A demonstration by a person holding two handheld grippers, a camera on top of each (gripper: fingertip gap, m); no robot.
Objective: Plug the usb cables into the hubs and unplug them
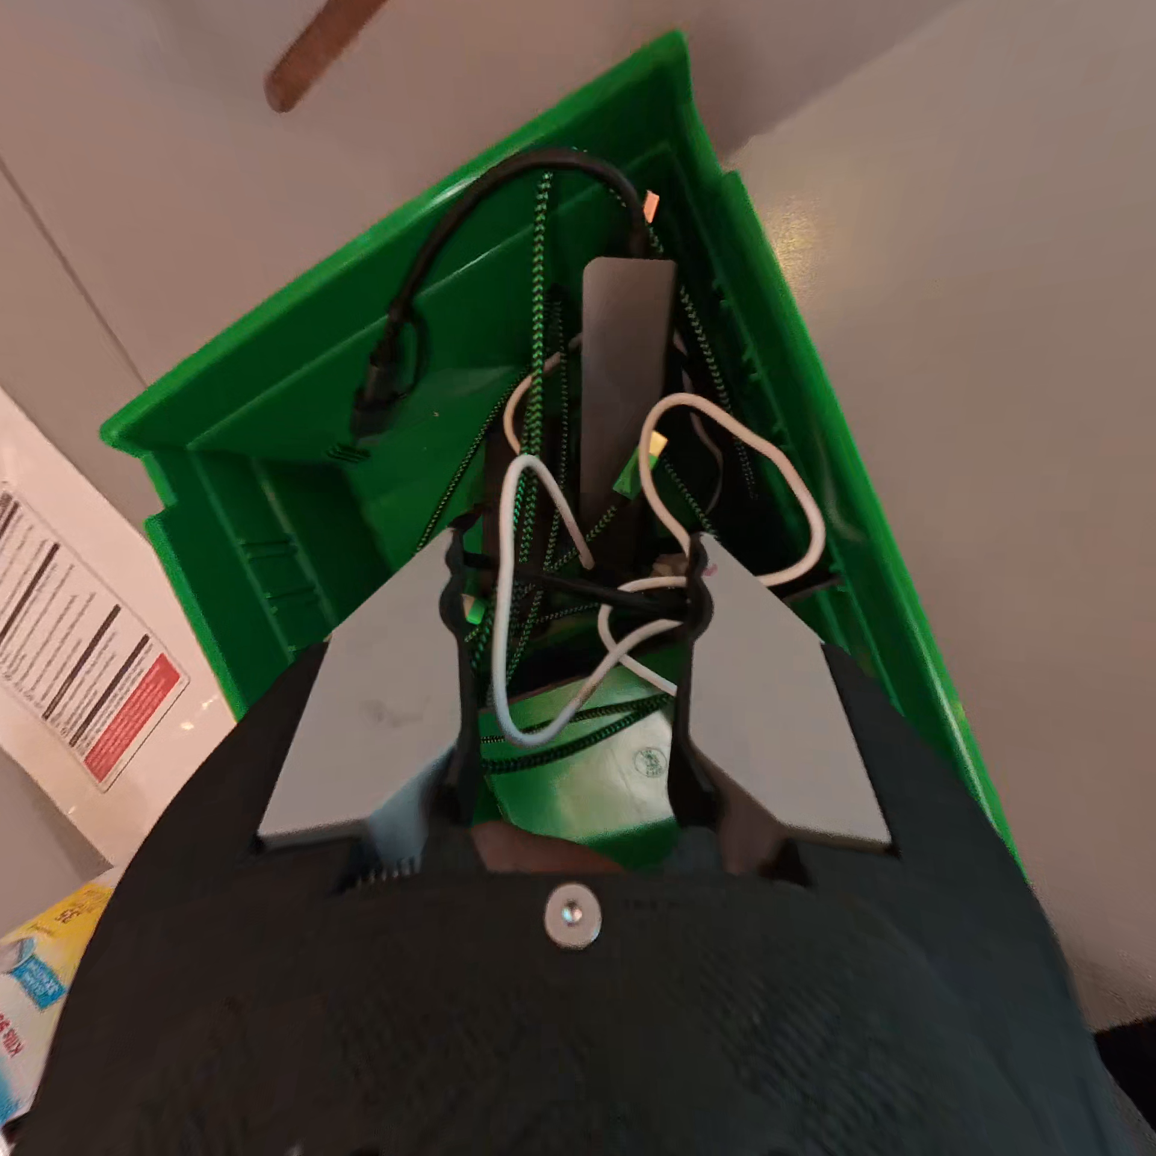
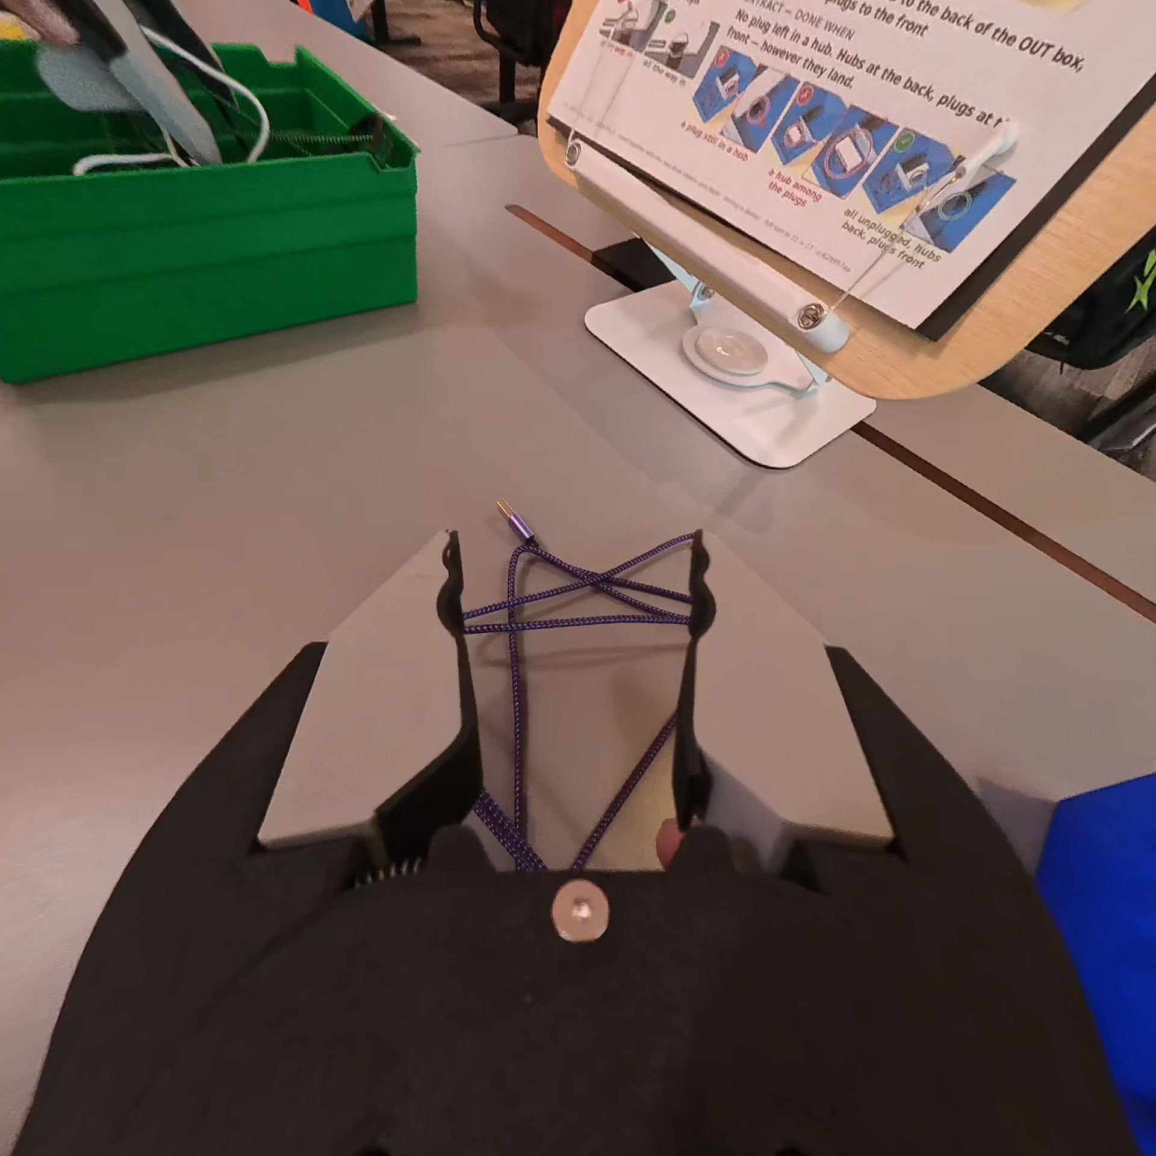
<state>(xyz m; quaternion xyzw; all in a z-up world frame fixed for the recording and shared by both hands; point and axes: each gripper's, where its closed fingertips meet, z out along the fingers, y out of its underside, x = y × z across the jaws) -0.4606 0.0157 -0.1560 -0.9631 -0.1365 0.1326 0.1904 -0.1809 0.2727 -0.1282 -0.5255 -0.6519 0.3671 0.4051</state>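
Observation:
In the left wrist view my left gripper (image 1: 575, 563) is open above the green bin (image 1: 300, 400), over a tangle of white cable (image 1: 807, 500) and green-black braided cables (image 1: 538, 300). A grey hub (image 1: 625, 350) with a black lead (image 1: 438, 250) lies in the bin beyond the fingertips. In the right wrist view my right gripper (image 2: 575, 563) is open low over the grey table (image 2: 250, 475), with a purple braided USB cable (image 2: 519, 675) lying loose between the fingers and its plug (image 2: 518, 524) just past the tips. The left gripper (image 2: 156, 106) shows inside the green bin (image 2: 206, 250).
An instruction board on a white stand (image 2: 732, 369) stands at the right of the table. A blue bin (image 2: 1101, 926) edge shows at the lower right. A printed sheet (image 1: 87, 638) and a packet (image 1: 37, 976) lie left of the green bin. About 40 cm separates my left fingertips from my right.

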